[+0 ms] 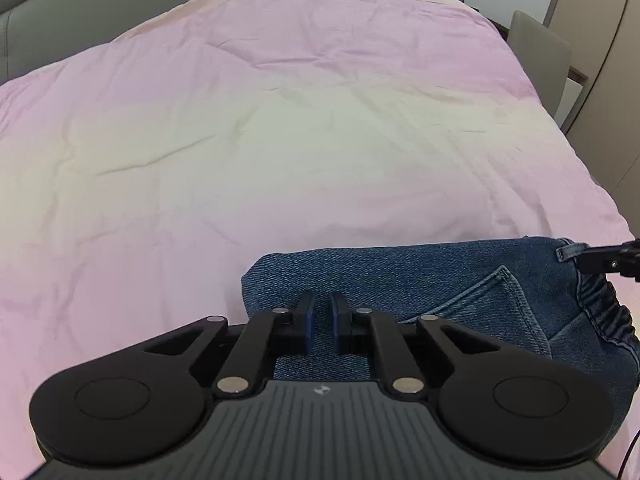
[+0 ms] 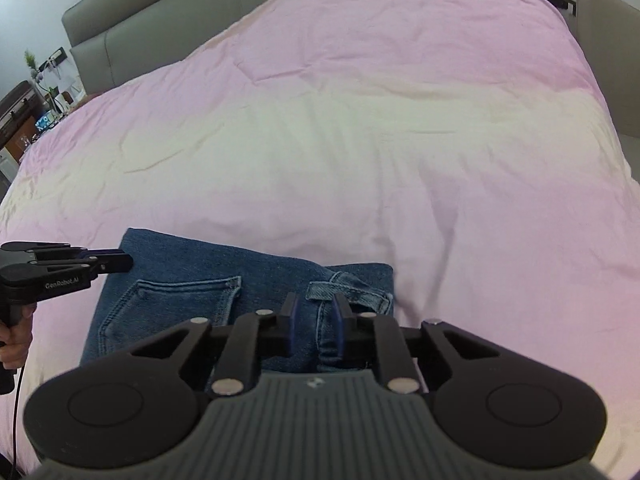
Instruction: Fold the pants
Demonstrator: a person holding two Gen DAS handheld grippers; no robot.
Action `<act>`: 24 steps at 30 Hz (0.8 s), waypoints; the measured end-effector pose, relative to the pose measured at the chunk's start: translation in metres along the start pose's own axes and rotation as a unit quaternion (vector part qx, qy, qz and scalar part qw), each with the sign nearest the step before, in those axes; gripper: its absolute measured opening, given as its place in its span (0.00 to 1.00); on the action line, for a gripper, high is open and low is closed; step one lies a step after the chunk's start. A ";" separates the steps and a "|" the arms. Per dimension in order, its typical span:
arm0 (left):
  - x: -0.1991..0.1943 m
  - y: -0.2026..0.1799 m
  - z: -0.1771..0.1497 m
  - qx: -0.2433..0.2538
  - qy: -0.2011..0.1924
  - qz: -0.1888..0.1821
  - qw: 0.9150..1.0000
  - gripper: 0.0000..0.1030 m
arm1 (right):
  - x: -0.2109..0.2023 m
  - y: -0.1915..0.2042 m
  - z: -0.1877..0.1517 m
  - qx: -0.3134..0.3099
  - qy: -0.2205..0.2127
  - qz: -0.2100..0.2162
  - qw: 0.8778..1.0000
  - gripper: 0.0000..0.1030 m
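Blue denim pants point(image 1: 420, 280) lie folded into a compact block on the pink bedcover, back pocket up. They also show in the right wrist view point(image 2: 192, 276). My left gripper point(image 1: 322, 307) hovers over the block's left part, its jaws a narrow gap apart with nothing between them. It shows from the side in the right wrist view point(image 2: 120, 261), at the pants' left edge. My right gripper point(image 2: 314, 312) hovers over the waistband end near a belt loop point(image 2: 320, 291), jaws slightly apart and empty. Its tip shows at the right edge of the left wrist view point(image 1: 592, 258).
The pink bedcover point(image 1: 260, 140) spreads wide beyond the pants. A grey headboard point(image 2: 168, 12) runs along the far side. A grey chair point(image 1: 540, 52) stands at the bed's right. A cluttered bedside stand point(image 2: 28, 116) is at the far left.
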State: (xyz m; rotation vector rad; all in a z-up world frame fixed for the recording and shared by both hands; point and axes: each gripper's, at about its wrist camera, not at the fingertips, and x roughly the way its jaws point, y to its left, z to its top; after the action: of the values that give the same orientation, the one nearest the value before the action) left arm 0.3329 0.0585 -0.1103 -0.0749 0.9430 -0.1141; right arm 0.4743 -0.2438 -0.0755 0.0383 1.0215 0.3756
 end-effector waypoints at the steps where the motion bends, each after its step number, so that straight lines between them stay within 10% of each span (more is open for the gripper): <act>1: 0.005 0.003 0.001 -0.006 0.006 -0.002 1.000 0.10 | 0.011 -0.002 -0.002 0.001 0.004 -0.014 1.000 0.03; 9: 0.035 0.010 0.005 -0.048 0.054 0.010 0.997 0.07 | 0.035 -0.014 -0.008 0.010 0.012 -0.018 1.000 0.03; 18: -0.057 -0.017 -0.038 0.043 -0.012 0.008 0.999 0.13 | -0.059 0.025 -0.053 -0.056 -0.067 0.005 0.996 0.12; 24: -0.117 -0.032 -0.099 0.095 -0.020 -0.002 0.995 0.37 | -0.073 0.036 -0.108 -0.079 -0.068 0.006 0.995 0.12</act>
State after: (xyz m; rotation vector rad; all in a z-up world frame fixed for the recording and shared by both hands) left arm 0.1825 0.0406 -0.0701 0.0965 0.8873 -0.2037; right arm 0.3398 -0.2494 -0.0647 -0.0716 0.8554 0.4582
